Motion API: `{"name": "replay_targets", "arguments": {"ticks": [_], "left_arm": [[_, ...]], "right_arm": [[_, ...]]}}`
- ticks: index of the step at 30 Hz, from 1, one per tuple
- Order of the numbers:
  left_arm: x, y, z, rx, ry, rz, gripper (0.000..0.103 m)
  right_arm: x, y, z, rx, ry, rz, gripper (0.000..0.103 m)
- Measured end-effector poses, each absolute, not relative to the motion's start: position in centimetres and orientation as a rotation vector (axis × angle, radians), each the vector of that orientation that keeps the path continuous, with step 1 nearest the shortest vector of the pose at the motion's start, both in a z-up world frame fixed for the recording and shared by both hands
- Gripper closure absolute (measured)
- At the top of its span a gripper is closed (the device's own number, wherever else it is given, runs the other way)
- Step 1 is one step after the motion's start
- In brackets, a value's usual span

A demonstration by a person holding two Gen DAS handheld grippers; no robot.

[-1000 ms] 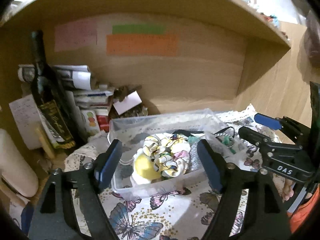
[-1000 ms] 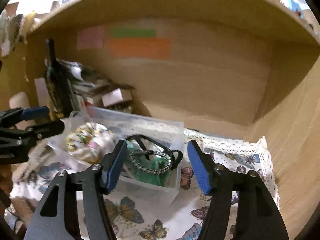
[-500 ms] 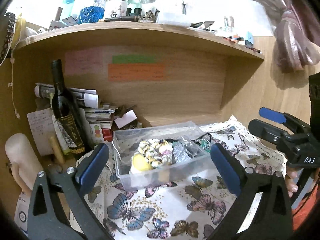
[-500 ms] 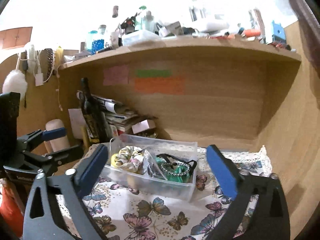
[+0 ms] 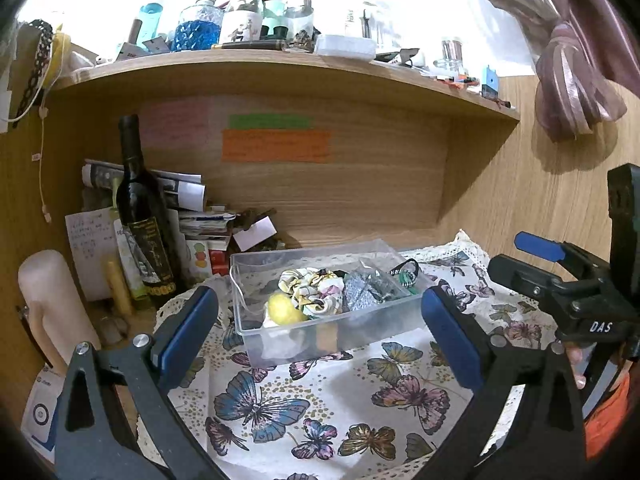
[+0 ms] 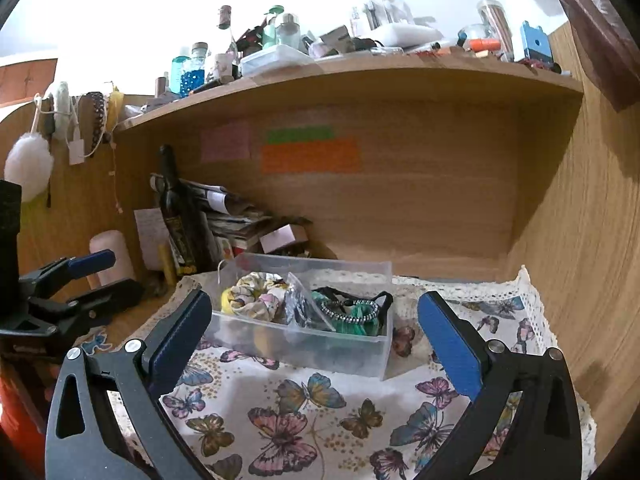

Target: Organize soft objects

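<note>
Left hand-held gripper (image 5: 320, 332): we see its jaws spread wide, holding nothing.
Right hand-held gripper (image 6: 316, 332): likewise spread, holding nothing.
Plastic box (image 5: 360, 324): on the butterfly cloth (image 5: 320, 400), scrunchie (image 5: 312, 292) inside.

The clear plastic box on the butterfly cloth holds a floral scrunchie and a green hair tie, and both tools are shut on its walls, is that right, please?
Not quite. The clear plastic box does hold the floral scrunchie and green hair tie on the butterfly cloth, but both wrist views show the left tool and right tool open, apart from the box and holding nothing.
</note>
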State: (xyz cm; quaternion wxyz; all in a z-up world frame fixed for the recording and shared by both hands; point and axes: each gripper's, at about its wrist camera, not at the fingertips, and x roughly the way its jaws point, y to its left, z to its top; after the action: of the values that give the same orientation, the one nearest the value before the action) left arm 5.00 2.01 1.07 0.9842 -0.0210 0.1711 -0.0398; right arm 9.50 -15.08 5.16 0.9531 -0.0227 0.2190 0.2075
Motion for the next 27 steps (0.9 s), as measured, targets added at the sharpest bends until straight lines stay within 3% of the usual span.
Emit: {"name": "replay_targets", "arguments": {"ticks": [27], "left_arm": [[5.03,1.39,0.93,-0.034,0.336,-0.085,0.000]], "right_arm": [[9.30,-15.13,4.98,-0.031,0.446,0.437,0.000]]}}
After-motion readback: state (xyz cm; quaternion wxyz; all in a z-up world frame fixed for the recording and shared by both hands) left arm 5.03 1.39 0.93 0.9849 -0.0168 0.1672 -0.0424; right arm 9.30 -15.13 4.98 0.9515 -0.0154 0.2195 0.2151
